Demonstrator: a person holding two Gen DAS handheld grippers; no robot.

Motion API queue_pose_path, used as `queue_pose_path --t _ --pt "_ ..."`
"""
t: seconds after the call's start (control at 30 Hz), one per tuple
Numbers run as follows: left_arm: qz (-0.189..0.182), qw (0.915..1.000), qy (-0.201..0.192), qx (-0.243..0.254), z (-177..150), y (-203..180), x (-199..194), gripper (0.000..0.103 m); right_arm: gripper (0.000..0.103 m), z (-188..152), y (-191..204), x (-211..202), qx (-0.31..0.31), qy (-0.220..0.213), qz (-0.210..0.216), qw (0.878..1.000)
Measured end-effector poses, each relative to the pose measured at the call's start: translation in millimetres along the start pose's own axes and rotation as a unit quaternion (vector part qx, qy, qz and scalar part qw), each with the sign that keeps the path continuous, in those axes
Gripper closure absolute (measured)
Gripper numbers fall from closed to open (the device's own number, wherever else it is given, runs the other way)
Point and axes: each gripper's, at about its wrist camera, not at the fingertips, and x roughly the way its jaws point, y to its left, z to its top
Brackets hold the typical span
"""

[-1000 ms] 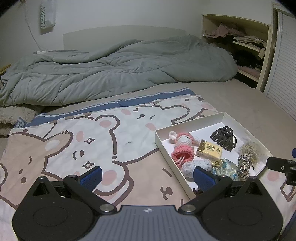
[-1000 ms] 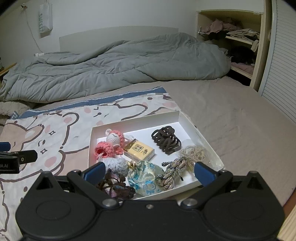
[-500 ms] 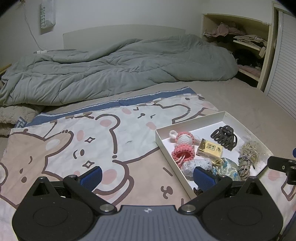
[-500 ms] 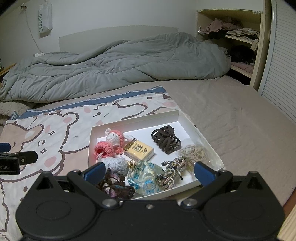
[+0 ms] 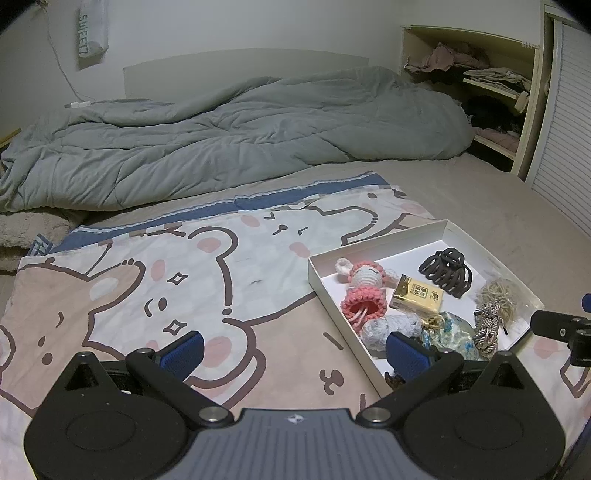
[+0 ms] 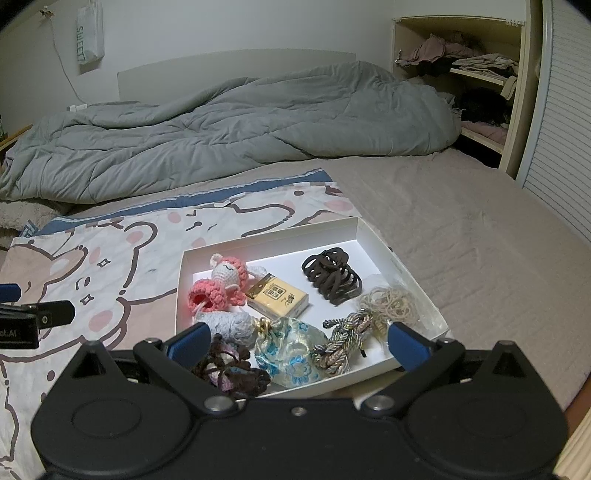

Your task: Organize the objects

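Two claws hang low over the bed, both spread wide with nothing between their blue pads. Far left on the wall hangs a pale bag [image 6: 89, 35] printed "SWEET", a cord trailing down beside it. Below lies a rumpled grey duvet [image 6: 229, 129], and nearer, a cartoon bear sheet [image 5: 155, 280] spread flat on the bed. The left claw [image 5: 291, 349] hovers over that sheet, just left of the box, its right pad overlapping the box's near corner in view.

The white box [image 6: 271, 236] rests half on the sheet, half on the tan mattress. Inside, left to right: a pink crochet doll [image 6: 221, 284], a grey crochet piece [image 6: 231, 323], a dark yarn bundle [image 6: 231, 369] at the front edge, a yellow packet [image 6: 279, 299] with printing too small to read, a floral pouch [image 6: 291, 350], a braided cord [image 6: 345, 341], a black hair clip [image 6: 332, 275], and tan string [image 6: 391, 304]. The right claw [image 6: 297, 345] frames the box's near side from above, touching nothing.

Far right, open shelves [image 6: 476, 77] hold heaped clothes, beside a slatted door [image 6: 565, 122].
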Motion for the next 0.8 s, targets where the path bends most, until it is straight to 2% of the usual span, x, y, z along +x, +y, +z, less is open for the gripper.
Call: queue_pose_path --t 0.8 --pt "-0.004 1.0 0.002 0.002 0.2 -2.0 -0.4 0.0 0.0 0.8 -0.5 0.6 0.0 0.0 0.001 1.0"
